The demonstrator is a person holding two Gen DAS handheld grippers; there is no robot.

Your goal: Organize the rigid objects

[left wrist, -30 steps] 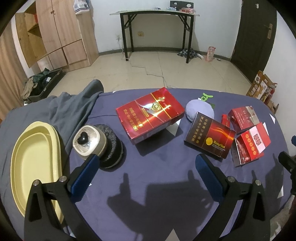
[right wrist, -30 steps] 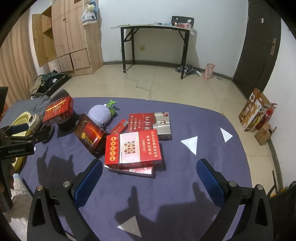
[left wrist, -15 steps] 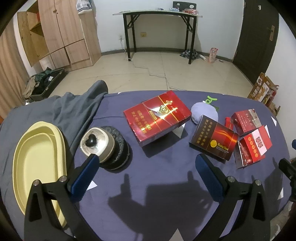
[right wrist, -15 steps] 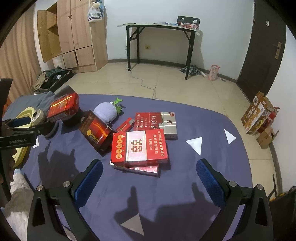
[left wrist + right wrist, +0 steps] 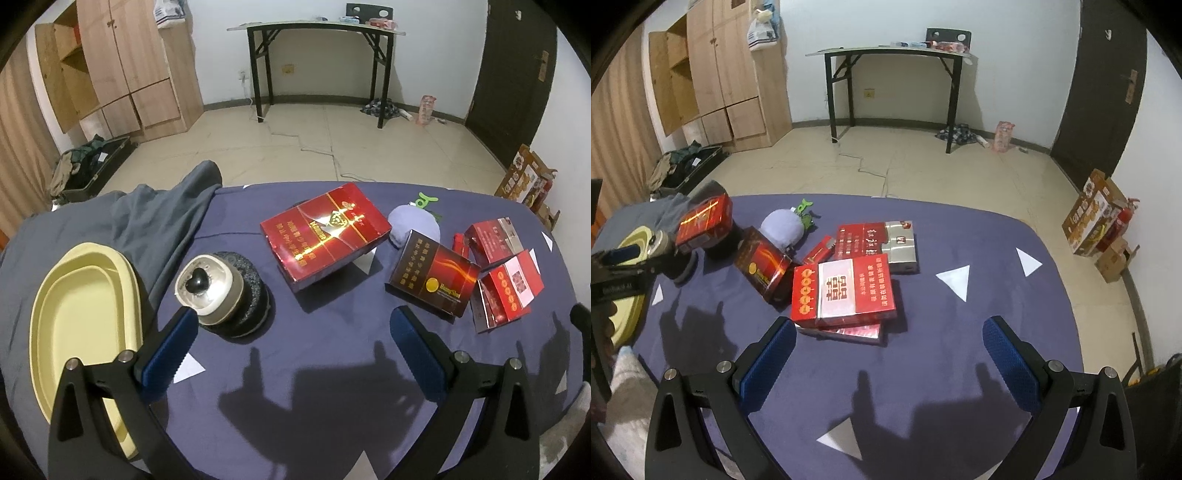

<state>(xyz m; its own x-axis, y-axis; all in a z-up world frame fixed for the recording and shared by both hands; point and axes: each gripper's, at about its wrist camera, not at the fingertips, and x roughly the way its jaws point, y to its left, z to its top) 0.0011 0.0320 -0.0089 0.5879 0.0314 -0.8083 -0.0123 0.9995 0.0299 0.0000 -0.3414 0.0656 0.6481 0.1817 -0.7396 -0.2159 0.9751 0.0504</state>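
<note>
Several red cartons lie on a purple-blue tablecloth. A large red box (image 5: 325,232) rests tilted on something dark, and a dark red box (image 5: 432,275) leans beside a lilac plush (image 5: 415,223). A red-and-white carton (image 5: 844,291) lies on top of a flat red pack; behind it sits a red-and-silver carton (image 5: 877,242). A round beige tin (image 5: 208,288) stands on black discs next to the yellow tray (image 5: 74,325). My left gripper (image 5: 291,347) hovers open near the tin. My right gripper (image 5: 886,358) is open just in front of the red-and-white carton.
A grey cloth (image 5: 147,221) is draped over the table's far left. White triangle marks (image 5: 955,280) dot the cloth. Beyond the table lie a tiled floor, a black-legged desk (image 5: 321,62), a wooden wardrobe (image 5: 122,70) and cardboard boxes (image 5: 1097,218) at the right wall.
Both cameras have pulled back and risen a little, so the objects sit slightly further off. Both grippers stay open, and nothing on the table has moved.
</note>
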